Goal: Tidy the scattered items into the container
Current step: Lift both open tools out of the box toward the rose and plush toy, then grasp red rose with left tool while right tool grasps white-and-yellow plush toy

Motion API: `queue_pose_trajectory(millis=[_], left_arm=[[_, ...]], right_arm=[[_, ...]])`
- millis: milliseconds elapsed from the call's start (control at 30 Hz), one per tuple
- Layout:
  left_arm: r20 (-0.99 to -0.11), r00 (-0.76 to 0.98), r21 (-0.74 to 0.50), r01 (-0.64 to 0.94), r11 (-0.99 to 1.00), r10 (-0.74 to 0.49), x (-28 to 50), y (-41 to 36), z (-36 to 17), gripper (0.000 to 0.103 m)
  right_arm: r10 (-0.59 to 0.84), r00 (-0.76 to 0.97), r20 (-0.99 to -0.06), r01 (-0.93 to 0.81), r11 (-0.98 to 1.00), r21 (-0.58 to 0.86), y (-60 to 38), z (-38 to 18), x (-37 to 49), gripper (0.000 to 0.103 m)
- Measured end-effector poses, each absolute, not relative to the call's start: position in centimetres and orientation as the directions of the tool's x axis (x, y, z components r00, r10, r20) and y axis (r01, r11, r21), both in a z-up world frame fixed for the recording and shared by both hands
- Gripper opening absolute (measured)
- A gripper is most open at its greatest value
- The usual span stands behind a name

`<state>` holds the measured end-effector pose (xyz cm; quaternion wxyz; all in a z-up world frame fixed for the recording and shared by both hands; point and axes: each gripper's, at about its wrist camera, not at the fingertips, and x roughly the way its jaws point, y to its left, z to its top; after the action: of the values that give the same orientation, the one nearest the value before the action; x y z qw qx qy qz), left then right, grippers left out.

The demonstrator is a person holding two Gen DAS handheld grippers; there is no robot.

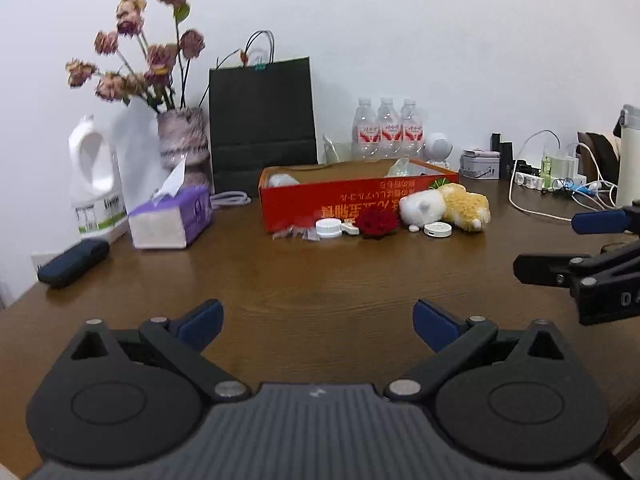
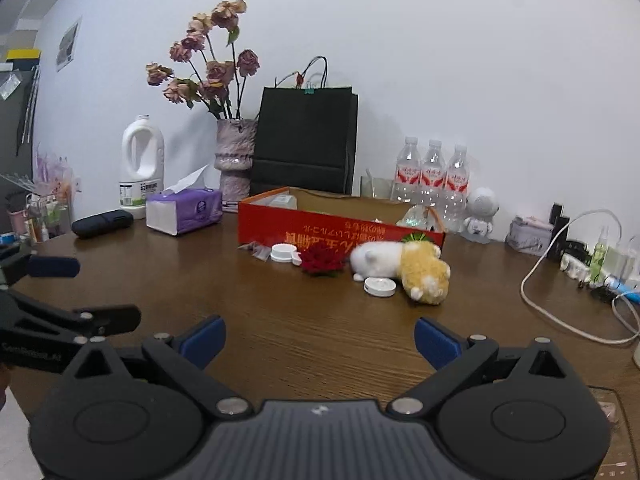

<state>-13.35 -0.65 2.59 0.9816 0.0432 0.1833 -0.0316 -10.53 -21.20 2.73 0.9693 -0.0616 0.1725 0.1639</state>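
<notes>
Left gripper point(image 1: 318, 326) and right gripper point(image 2: 320, 342) spread wide with nothing between, white-and-tan plush toy point(image 2: 404, 268), dark red fabric rose point(image 2: 322, 262) laid before shallow red cardboard box point(image 2: 340, 232), brown wooden table point(image 2: 320, 320)

Plush toy point(image 2: 404, 270) before box point(image 2: 340, 232), bottles point(image 2: 432, 176) behind

Bare counter point(image 2: 312, 344) lies open ahead of my jaws up to the red box point(image 2: 332, 228). Before its front wall a plush toy point(image 2: 404, 268), red flower point(image 2: 322, 262) and white caps point(image 2: 284, 253) crowd the way; tissue pack point(image 2: 184, 210) stands leftward
</notes>
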Motion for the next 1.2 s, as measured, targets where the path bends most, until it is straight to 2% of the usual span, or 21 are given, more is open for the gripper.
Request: queue_pose_trajectory(millis=[200, 300, 367, 433, 467, 533, 633, 700, 800, 867, 1000, 1033, 1200], left_arm=[[-0.324, 0.939, 0.154, 0.17, 0.973, -0.113, -11.7, -2.6, 3.4, 0.103], [-0.296, 0.946, 0.197, 0.196, 0.961, -0.132, -9.2, -3.6, 4.0, 0.103], [-0.291, 0.946, 0.203, 0.208, 0.957, -0.144, -6.5, -4.1, 4.3, 0.103], [-0.299, 0.94, 0.178, 0.222, 0.959, -0.162, -3.5, -4.3, 4.4, 0.103], [-0.309, 0.936, 0.165, 0.23, 0.959, -0.171, -1.9, -4.4, 4.4, 0.103], [-0.339, 0.918, 0.148, 0.268, 0.952, -0.206, 1.5, -4.8, 4.2, 0.103], [-0.386, 0.896, 0.129, 0.29, 0.948, -0.221, 6.1, -5.5, 3.6, 0.103], [-0.416, 0.881, 0.109, 0.296, 0.949, -0.227, 8.6, -5.8, 3.2, 0.101], [-0.452, 0.858, 0.066, 0.304, 0.95, -0.242, 11.4, -6.1, 2.8, 0.091], [-0.489, 0.836, 0.036, 0.305, 0.952, -0.249, 13.0, -6.2, 2.5, 0.081], [-0.55, 0.792, -0.018, 0.306, 0.952, -0.265, 14.9, -6.3, 1.8, 0.07], [-0.568, 0.778, -0.031, 0.305, 0.952, -0.268, 15.1, -6.3, 1.5, 0.058], [-0.524, 0.804, -0.04, 0.307, 0.951, -0.282, 13.7, -5.9, 1.8, 0.042]], right_arm=[[0.203, 0.902, -0.382, -0.242, 0.968, -0.058, -23.4, 2.8, -5.5, 0.096], [0.157, 0.896, -0.415, -0.197, 0.979, -0.056, -24.4, 3.4, -1.2, 0.096], [0.133, 0.889, -0.439, -0.171, 0.984, -0.049, -24.7, 3.4, 2.1, 0.092], [0.123, 0.877, -0.464, -0.153, 0.988, -0.026, -24.7, 3.2, 5.2, 0.089], [0.12, 0.869, -0.481, -0.143, 0.99, -0.012, -24.7, 2.9, 6.7, 0.083], [0.121, 0.857, -0.5, -0.125, 0.992, 0.025, -24.9, 2.4, 9.1, 0.077], [0.126, 0.846, -0.517, -0.103, 0.992, 0.074, -25.5, 1.6, 11.2, 0.074], [0.134, 0.834, -0.535, -0.099, 0.991, 0.094, -25.8, 0.9, 12.0, 0.067], [0.151, 0.814, -0.56, -0.103, 0.988, 0.117, -26.2, -0.1, 12.7, 0.062], [0.155, 0.807, -0.57, -0.086, 0.985, 0.147, -26.6, -0.3, 13.0, 0.055], [0.173, 0.804, -0.569, -0.083, 0.98, 0.18, -27.0, -0.4, 13.2, 0.049], [0.174, 0.804, -0.569, -0.086, 0.98, 0.177, -27.0, -0.4, 13.1, 0.048], [0.171, 0.84, -0.515, -0.089, 0.979, 0.182, -27.2, 0.6, 12.0, 0.045]])
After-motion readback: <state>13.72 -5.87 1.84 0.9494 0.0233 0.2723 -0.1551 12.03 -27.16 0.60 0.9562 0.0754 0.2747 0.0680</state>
